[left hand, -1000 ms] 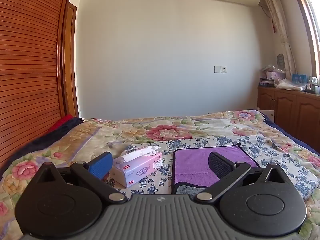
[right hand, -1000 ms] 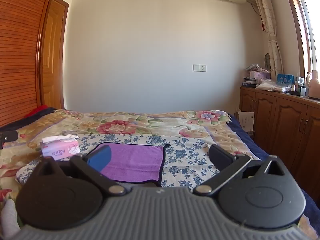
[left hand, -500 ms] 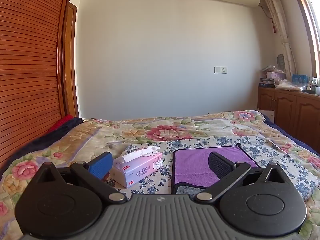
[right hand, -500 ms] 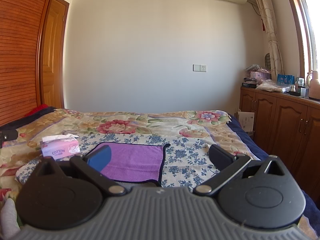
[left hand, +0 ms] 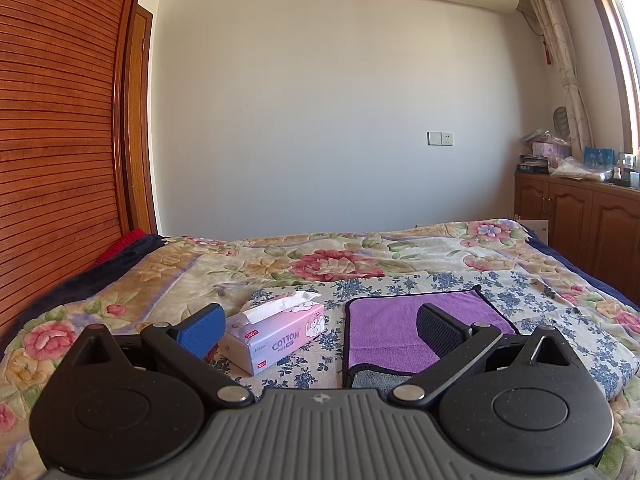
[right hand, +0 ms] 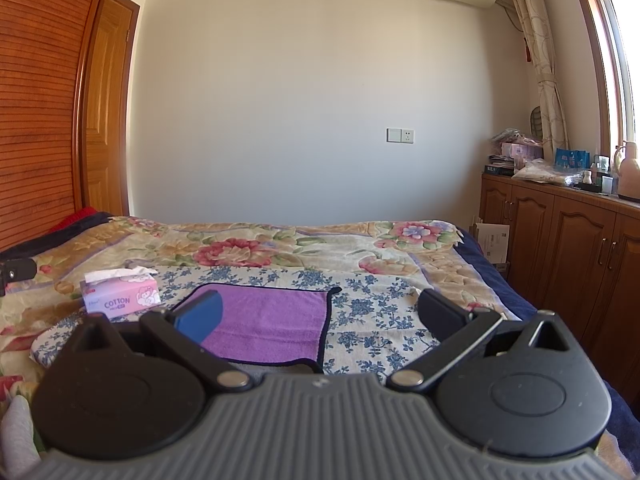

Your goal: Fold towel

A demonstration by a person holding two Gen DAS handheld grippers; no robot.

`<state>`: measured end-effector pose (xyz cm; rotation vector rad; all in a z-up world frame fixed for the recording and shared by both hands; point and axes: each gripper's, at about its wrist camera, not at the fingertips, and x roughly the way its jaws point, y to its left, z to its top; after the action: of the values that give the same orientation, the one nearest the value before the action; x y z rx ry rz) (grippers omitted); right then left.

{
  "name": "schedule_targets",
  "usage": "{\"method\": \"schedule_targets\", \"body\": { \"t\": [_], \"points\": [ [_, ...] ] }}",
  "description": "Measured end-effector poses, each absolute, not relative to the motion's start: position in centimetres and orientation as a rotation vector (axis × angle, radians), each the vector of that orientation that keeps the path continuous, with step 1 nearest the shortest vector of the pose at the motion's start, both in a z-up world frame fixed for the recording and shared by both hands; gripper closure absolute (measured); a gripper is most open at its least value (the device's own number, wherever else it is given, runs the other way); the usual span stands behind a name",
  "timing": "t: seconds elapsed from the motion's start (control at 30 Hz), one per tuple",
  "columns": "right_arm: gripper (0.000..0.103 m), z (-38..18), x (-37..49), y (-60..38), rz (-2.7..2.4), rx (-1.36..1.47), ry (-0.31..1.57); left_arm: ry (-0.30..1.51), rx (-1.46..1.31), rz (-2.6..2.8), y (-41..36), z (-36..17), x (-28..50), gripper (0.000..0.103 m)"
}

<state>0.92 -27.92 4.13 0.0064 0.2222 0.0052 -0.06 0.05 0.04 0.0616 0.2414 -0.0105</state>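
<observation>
A purple towel with a dark border [left hand: 384,332] lies flat on the bed's blue-flowered cloth; its near edge shows a grey underside. It also shows in the right wrist view [right hand: 276,320]. My left gripper [left hand: 320,330] is open and empty, held above the bed just short of the towel's near left part. My right gripper [right hand: 318,314] is open and empty, held above the bed short of the towel's near right edge. Neither gripper touches the towel.
A pink tissue box [left hand: 276,336] stands left of the towel, seen also in the right wrist view [right hand: 120,294]. The bed carries a flowered quilt [left hand: 320,260]. Wooden cabinets [right hand: 568,256] line the right wall. A wooden wardrobe [left hand: 56,140] stands at the left.
</observation>
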Motion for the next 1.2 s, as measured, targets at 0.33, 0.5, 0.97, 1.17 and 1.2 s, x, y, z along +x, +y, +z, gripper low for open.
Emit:
{"method": "schedule_targets", "body": {
  "t": [0.33,0.5,0.97,1.17,1.2],
  "points": [
    [0.0,4.08,0.94,-27.91,0.005,0.006,0.223,0.242,0.061,-0.011,0.01,0.05,-0.05,0.0],
    [0.0,4.05,0.95,-27.93,0.005,0.005,0.222,0.242,0.061,-0.011,0.01,0.04,-0.05,0.0],
    [0.0,3.99,0.94,-28.11,0.005,0.006,0.222,0.242,0.062,-0.01,0.02,0.02,-0.04,0.0],
    [0.0,3.96,0.95,-28.18,0.005,0.006,0.222,0.241,0.062,-0.01,0.02,0.02,-0.04,0.0],
    [0.0,3.97,0.96,-28.19,0.006,0.006,0.221,0.242,0.062,-0.011,0.02,0.02,-0.04,0.0]
  ]
}}
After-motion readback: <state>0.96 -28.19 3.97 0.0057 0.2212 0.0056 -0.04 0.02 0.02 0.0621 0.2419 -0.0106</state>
